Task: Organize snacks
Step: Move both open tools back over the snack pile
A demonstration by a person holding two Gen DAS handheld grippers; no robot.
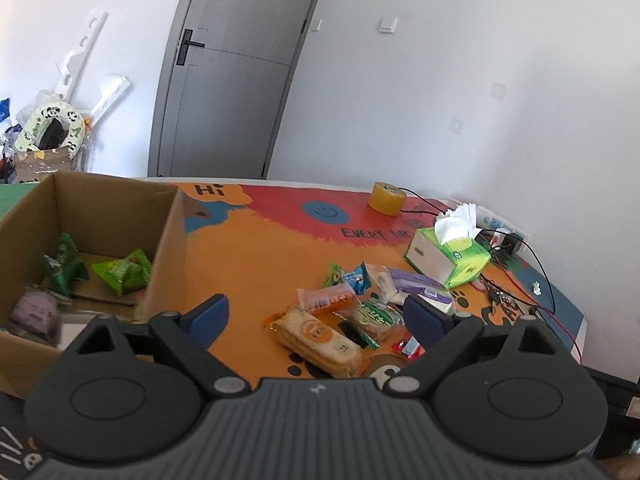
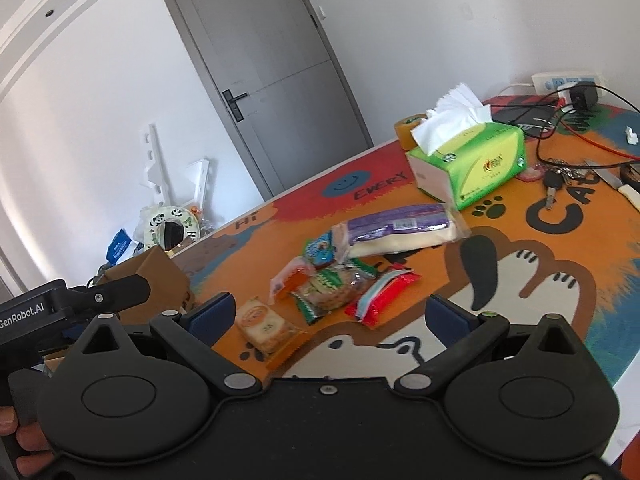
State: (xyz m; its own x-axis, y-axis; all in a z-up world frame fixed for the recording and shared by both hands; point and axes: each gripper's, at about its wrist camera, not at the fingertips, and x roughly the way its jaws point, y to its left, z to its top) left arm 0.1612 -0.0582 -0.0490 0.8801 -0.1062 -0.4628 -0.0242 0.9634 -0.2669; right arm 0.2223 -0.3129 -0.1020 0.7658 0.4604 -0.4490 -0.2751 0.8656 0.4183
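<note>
- A table (image 1: 256, 264) under a bright cartoon mat (image 2: 520, 280) of orange, red and blue stood against a white wall with a grey door (image 1: 236, 68) behind it.
- The left gripper (image 1: 316, 316) hovered above the near edge, jaws spread wide and holding nothing, pointing at the gap between box and snack pile.
- The right gripper (image 2: 336, 316) hung over the near edge too, jaws released and empty, the pile just ahead of its fingertips; in its view the left gripper showed at the far left.
- A cardboard box (image 1: 168, 240) sat open at the table's left edge, with two green packets (image 1: 120, 272) and a purple packet (image 1: 36, 312) inside.
- The snack pile (image 2: 340, 272) lay loose mid-table: a cracker pack (image 2: 264, 328) nearest, a red bar (image 2: 384, 296) beside it, a long purple pack (image 2: 404, 228) at the far side, and small green, blue and orange packets overlapping between them.
- A green tissue box (image 2: 476, 164) stood beyond the pile toward the far right corner, a tape roll (image 1: 386, 198) near the far edge.
- Keys (image 2: 556, 184), black and red wires (image 2: 560, 136) and a power strip (image 2: 568, 80) crowded the right edge.
- Clutter, including a panda-print ring (image 1: 52, 128), was piled on the floor by the wall left of the door.
</note>
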